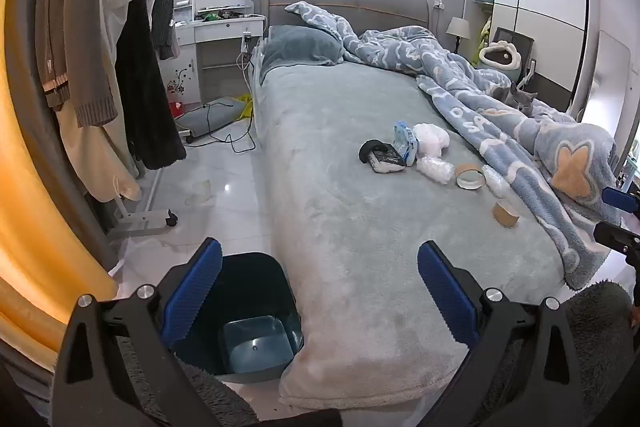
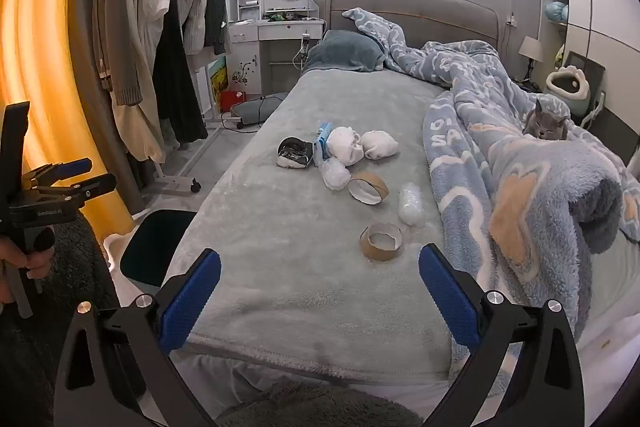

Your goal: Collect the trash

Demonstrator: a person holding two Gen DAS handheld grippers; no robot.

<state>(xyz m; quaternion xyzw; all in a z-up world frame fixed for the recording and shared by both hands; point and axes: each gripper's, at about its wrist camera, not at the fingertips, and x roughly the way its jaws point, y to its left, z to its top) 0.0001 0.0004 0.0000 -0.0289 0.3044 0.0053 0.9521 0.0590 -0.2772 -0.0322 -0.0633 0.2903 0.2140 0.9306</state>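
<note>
Trash lies in a loose cluster on the grey fleece bed cover, mid-bed, just left of the bunched blue patterned blanket.

Items, far to near in the right wrist view:
- crumpled black-and-white wrapper, flattened, glossy
- blue-and-white packet, standing on edge, touching the wrapper
- two white wadded balls, soft-looking, side by side
- clear bubble-wrap wad, just below the first ball
- empty cardboard tape core, tilted on its rim, white inside
- second clear plastic wad, elongated, against the blanket edge
- second cardboard tape core, lying flat, nearest the foot of the bed

Dark trash bin stands on the floor against the bed's near left corner; its bluish bottom shows.

Left gripper: jaws wide apart, nothing between them, hovering above bin and bed corner.
Right gripper: jaws wide apart, nothing held, over the foot of the bed, short of the nearest tape core.

Grey cat lies on the blanket at far right.
</note>
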